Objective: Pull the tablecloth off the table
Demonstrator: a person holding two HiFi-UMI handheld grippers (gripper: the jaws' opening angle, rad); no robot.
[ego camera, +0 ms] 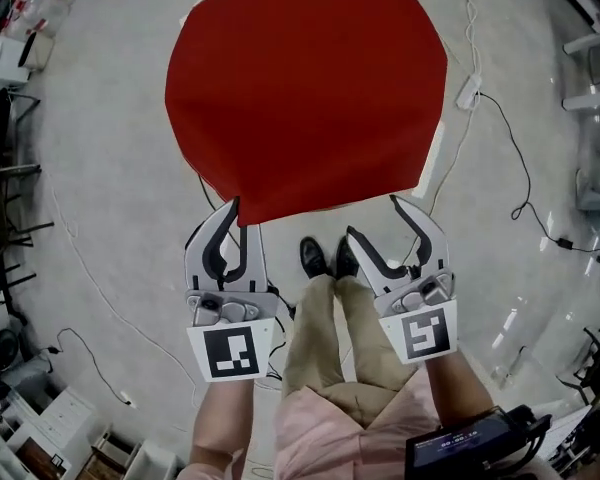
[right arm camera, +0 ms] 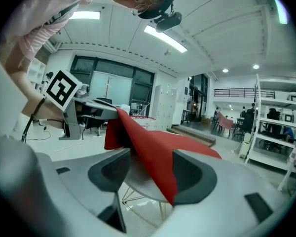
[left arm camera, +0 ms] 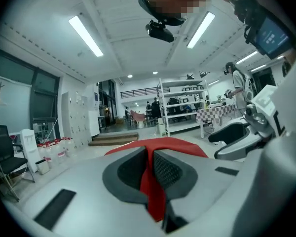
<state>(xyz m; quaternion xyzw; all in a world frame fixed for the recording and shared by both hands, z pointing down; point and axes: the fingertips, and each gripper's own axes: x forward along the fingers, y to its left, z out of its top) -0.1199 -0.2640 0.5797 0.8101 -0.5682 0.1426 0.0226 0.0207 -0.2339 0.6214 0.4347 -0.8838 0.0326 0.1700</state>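
The red tablecloth covers a round table whose pale rim shows at the right. My left gripper is shut on the cloth's near edge and holds it raised; in the left gripper view a red fold is pinched between the dark pads. My right gripper stands open at the same edge. In the right gripper view the cloth drapes through the wide gap and rests against the right-hand pad, with the bare tabletop underneath. The left gripper appears there with the cloth rising to it.
The person's legs and black shoes stand just in front of the table. Cables and a power strip lie on the floor to the right. Chairs stand at the left, and shelving farther off.
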